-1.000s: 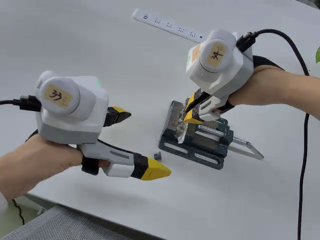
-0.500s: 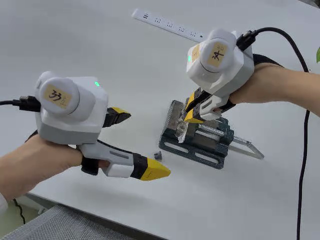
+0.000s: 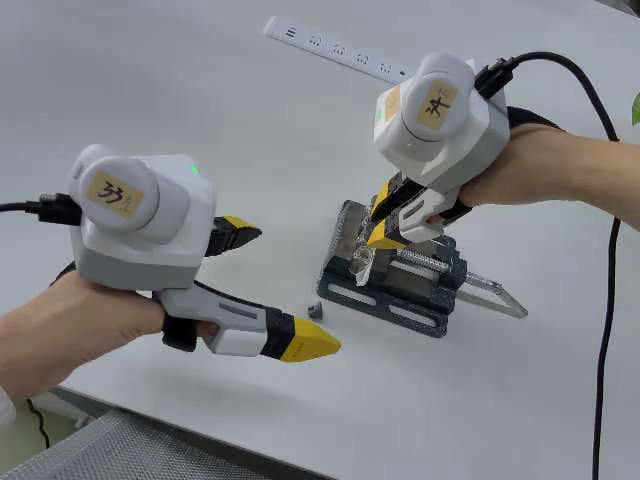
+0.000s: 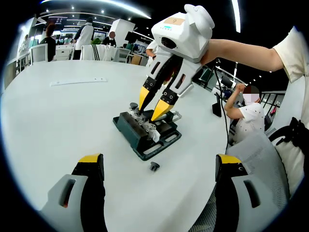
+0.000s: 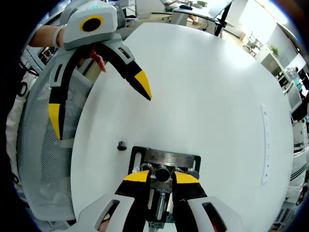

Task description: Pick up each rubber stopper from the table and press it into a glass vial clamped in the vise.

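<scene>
Hovering unchanged above vise point(image 3: 432, 288) (right gripper point(image 4: 151, 109)).

Three cameras over one white table point(image 3: 200, 90), all turned on the vise point(image 3: 395, 278).

The head view looks forward and down from above the near edge, close enough to take in both grippers and the vise at once. The left gripper view rides low on the left gripper point(image 3: 290, 290), near the table top, and faces across to the vise a little way off, with the right gripper point(image 3: 378, 235) over it and the room behind. The right gripper view hangs close above the vise, looking steeply down between its own jaws. All three share the vise, the loose stopper point(image 3: 315, 311) beside it and the power strip point(image 3: 335, 50) beyond.
</scene>
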{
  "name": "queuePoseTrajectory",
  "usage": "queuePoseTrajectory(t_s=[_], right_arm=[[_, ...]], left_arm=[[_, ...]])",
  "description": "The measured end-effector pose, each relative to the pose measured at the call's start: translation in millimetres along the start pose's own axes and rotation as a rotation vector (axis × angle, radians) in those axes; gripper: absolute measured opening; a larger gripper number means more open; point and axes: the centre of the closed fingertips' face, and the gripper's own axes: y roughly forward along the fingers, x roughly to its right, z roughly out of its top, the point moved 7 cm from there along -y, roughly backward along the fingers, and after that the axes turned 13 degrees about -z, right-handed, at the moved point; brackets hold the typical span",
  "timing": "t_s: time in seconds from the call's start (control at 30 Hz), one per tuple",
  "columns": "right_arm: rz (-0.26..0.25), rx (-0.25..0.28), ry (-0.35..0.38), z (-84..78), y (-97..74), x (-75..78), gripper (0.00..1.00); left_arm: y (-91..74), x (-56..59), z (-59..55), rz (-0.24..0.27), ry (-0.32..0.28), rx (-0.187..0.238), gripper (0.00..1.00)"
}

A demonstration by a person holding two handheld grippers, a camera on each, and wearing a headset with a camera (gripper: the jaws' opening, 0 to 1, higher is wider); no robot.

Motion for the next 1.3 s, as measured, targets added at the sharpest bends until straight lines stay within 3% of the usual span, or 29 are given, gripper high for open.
queuePoseTrajectory(t_s=[0.37, 0.53, 0.57, 0.77, 1.3], right_arm=[[0.031, 0.024, 0.002, -1.8, -16.3, 2.2, 0.18], [0.057, 0.023, -0.007, -4.2, -15.3, 6.4, 0.14], [0.081, 0.022, -0.007, -4.7, -15.0, 5.6, 0.13], [0.085, 0.021, -0.010, -4.0, -10.6, 9.2, 0.07], [0.104, 0.012, -0.014, -2.0, -3.1, 9.4, 0.03]], left_arm=[[-1.5, -0.7, 1.4, 0.005, 0.009, 0.005, 0.96], [-2.9, -1.6, 2.8, 0.008, 0.019, 0.007, 0.97], [-2.9, -1.5, 3.4, 0.009, 0.017, 0.008, 0.96], [-2.1, -2.6, 1.9, 0.015, 0.010, 0.015, 0.96], [-3.4, -2.9, -0.7, 0.016, 0.000, 0.011, 0.96]])
